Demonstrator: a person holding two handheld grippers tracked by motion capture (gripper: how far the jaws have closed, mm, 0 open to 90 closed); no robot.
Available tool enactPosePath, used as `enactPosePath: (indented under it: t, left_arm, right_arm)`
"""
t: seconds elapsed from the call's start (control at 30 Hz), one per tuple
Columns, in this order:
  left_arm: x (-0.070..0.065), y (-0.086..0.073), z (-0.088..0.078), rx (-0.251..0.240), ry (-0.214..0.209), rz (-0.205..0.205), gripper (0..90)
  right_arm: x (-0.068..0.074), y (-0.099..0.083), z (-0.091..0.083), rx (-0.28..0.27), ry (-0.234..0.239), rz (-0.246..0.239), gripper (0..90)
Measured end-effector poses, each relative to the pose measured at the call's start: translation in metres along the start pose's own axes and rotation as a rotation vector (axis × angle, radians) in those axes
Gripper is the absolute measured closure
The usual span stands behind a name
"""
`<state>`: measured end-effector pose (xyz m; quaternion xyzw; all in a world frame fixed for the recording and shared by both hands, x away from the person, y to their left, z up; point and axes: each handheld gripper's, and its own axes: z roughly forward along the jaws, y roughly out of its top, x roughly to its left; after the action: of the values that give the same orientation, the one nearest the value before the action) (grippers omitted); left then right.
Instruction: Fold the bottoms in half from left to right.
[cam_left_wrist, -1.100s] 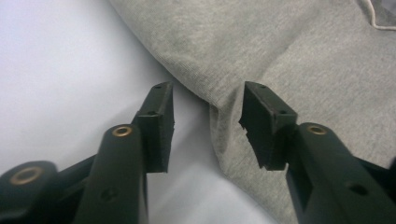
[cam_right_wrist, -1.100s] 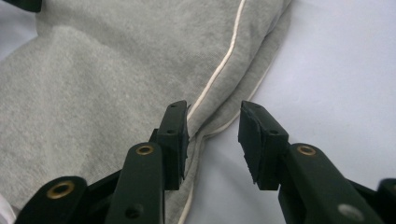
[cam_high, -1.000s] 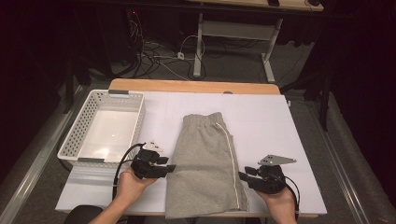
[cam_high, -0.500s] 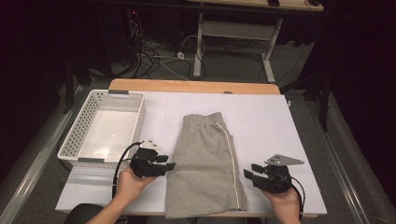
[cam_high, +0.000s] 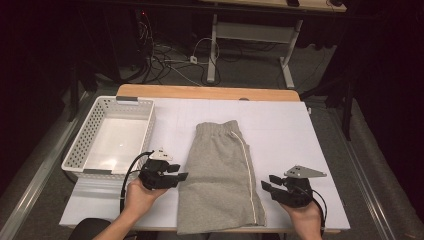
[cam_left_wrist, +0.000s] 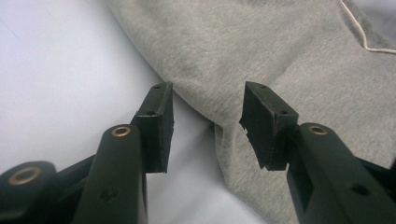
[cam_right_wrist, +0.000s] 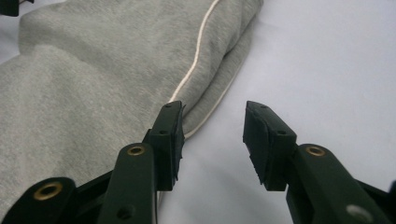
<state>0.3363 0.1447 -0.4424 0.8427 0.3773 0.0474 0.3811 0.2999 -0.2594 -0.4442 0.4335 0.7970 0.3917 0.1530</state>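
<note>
The white surface (cam_high: 300, 130) carries everything you work with. Folded grey shorts (cam_high: 222, 175) lie lengthwise at its centre, waistband at the far end, hem at the near edge, a pale piping stripe (cam_high: 248, 170) running down the right side.

At the left stands a white perforated basket (cam_high: 145, 130), clear of the shorts; it holds nothing.

Your left hand-held gripper (cam_high: 181, 175) sits at the left edge of the shorts about halfway along, jaws spread. Seen from the left gripper view, the left hand-held gripper (cam_left_wrist: 208, 126) straddles the fabric edge (cam_left_wrist: 219, 130), one jaw over the bare surface and one over cloth, with no pinch yet.

Your right hand-held gripper (cam_high: 266, 184) is also spread. Compared with a second ago, it has drawn back slightly toward you and away from the right edge of the shorts, while the left one has barely shifted. In the right gripper view, the right hand-held gripper (cam_right_wrist: 212, 140) has its one jaw beside the piped edge (cam_right_wrist: 196, 70) and the other over bare surface.

Judgement: both hands appear to be lining up side grips for a further fold or a lift toward the basket; the right one likely needs to come back in to the cloth first.
</note>
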Motion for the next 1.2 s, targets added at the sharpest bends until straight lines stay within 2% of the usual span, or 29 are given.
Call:
enactPosePath:
  t: [0.07,0.17,0.3,0.53,0.8,0.9,1.0,1.13,1.2]
  left_arm:
    - [-0.001,0.001,-0.001,-0.018,0.008,0.002,52.1]
    - [0.000,0.001,-0.002,-0.030,0.013,-0.002,50.2]
    - [0.000,0.002,0.000,-0.022,0.013,0.002,50.2]
    - [0.000,0.002,-0.002,-0.036,0.015,0.008,50.0]
    - [0.002,0.005,-0.005,-0.078,0.031,0.005,49.3]
    - [0.002,0.009,-0.006,-0.115,0.019,-0.009,49.3]
    - [0.000,0.011,-0.006,-0.128,0.028,0.003,49.3]
    - [0.000,0.013,-0.007,-0.138,0.022,0.009,49.3]
    - [0.000,0.015,-0.007,-0.146,0.011,0.005,49.3]
  right_arm:
    - [0.001,0.000,-0.002,-0.008,-0.002,-0.015,59.3]
    - [-0.001,-0.001,-0.003,-0.016,0.005,-0.001,59.6]
    - [-0.004,-0.001,-0.004,-0.022,0.001,0.000,59.6]
    - [-0.004,0.000,-0.005,-0.044,-0.008,0.000,59.5]
    - [-0.005,0.004,-0.006,-0.073,-0.015,-0.009,59.4]
    - [-0.006,0.006,-0.005,-0.093,-0.016,-0.006,59.4]
    - [-0.007,0.010,-0.001,-0.097,-0.002,0.011,59.4]
    - [-0.004,0.015,0.001,-0.102,-0.002,0.002,58.4]
    - [-0.003,0.016,0.003,-0.103,0.013,0.013,57.3]
